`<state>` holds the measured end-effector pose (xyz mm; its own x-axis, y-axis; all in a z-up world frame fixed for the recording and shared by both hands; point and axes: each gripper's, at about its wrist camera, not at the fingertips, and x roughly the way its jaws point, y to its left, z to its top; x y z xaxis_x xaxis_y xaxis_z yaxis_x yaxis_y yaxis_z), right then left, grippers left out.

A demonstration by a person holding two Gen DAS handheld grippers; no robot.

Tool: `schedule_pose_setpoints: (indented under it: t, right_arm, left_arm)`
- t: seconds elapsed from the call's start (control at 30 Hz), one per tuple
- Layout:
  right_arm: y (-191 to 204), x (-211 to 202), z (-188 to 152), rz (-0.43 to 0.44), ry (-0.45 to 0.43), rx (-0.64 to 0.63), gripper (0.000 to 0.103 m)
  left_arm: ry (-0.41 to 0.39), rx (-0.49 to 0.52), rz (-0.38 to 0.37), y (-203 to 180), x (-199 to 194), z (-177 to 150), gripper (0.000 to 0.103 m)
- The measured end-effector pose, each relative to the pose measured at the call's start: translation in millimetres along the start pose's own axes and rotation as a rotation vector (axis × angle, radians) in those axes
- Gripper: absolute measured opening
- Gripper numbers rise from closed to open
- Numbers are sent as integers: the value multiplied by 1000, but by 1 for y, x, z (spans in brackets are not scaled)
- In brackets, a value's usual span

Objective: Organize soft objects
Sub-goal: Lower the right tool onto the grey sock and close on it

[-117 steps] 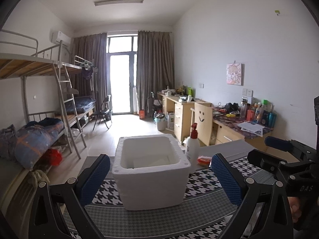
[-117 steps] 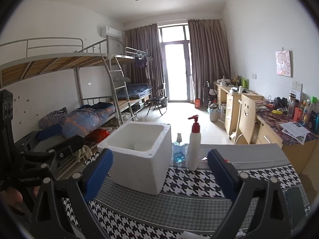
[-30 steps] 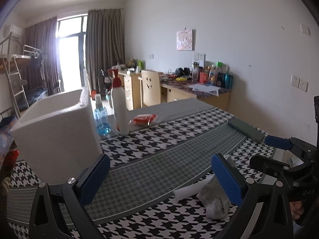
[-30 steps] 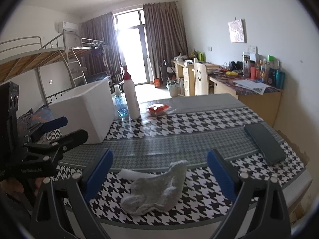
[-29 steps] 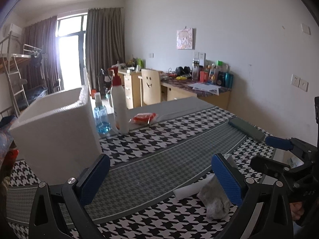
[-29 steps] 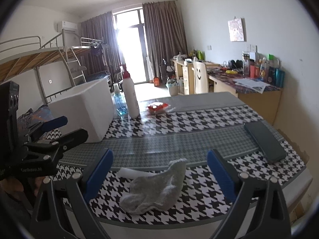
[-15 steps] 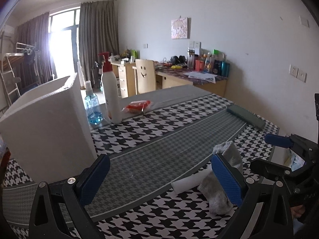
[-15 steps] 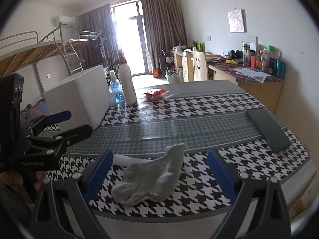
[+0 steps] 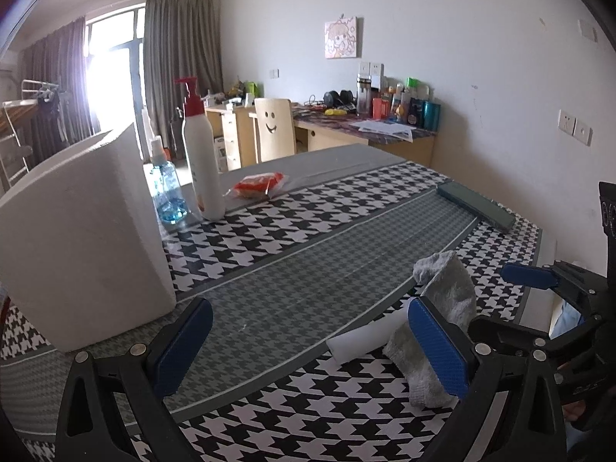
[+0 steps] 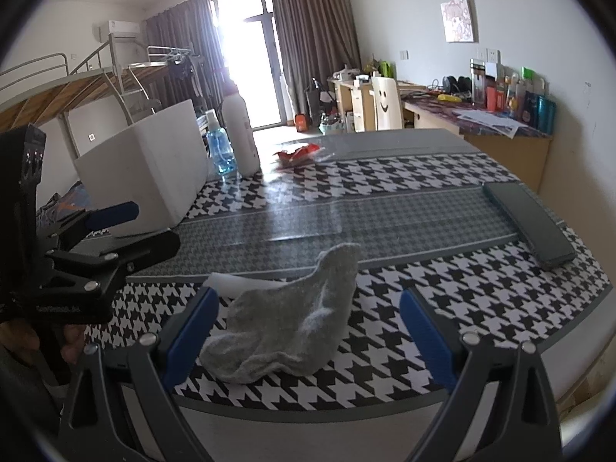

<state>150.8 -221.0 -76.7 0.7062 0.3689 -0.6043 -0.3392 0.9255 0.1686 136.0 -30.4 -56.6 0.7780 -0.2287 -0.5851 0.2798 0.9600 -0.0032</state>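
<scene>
I am holding my right gripper [image 10: 308, 331] low over the near edge of the table [image 10: 404, 208], its 2 blue-padded fingers spread wide and gripping nothing, with the grey sock [image 10: 292, 327] lying crumpled between them on the houndstooth cloth. The sock is resting partly on a white roll [image 10: 231, 283] that pokes out from under its left side; I cannot tell what that roll is made of. My left gripper [image 9: 308, 346] is also spread wide and empty, hovering just to the left of the sock, whose cuff end is showing behind my right-hand finger in that view. The white foam box [image 10: 150, 165] is standing well apart toward the far left corner of the table, beside a blue spray bottle [image 10: 219, 150], a white pump bottle [image 10: 240, 134] and a red snack packet [image 10: 296, 154]; a dark phone [image 10: 531, 223] is lying near the right edge. I judge that I am lining up for the first pick: the sock is not yet gripped and the box is the likely place for it. The next move is calling for me to lower the right fingers around the thick middle of the sock, pinch enough fabric to keep it from slipping, and lift clear of the roll underneath.
</scene>
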Motion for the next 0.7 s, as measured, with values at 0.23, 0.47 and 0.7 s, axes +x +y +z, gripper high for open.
schedule_pose_setpoints:
  t: [0.23,0.47,0.7]
  right_arm:
    - [-2,17,-8,24,66,13,81]
    - [1,26,-18,44,116,1,65]
    - [0,27,-20,10,127,-11,44]
  left_arm:
    - [15,1,4,0,5,0,102]
    - [50,11,-2,-3,15,-2,102]
    - [64,17,-12,-6,20,-3,102]
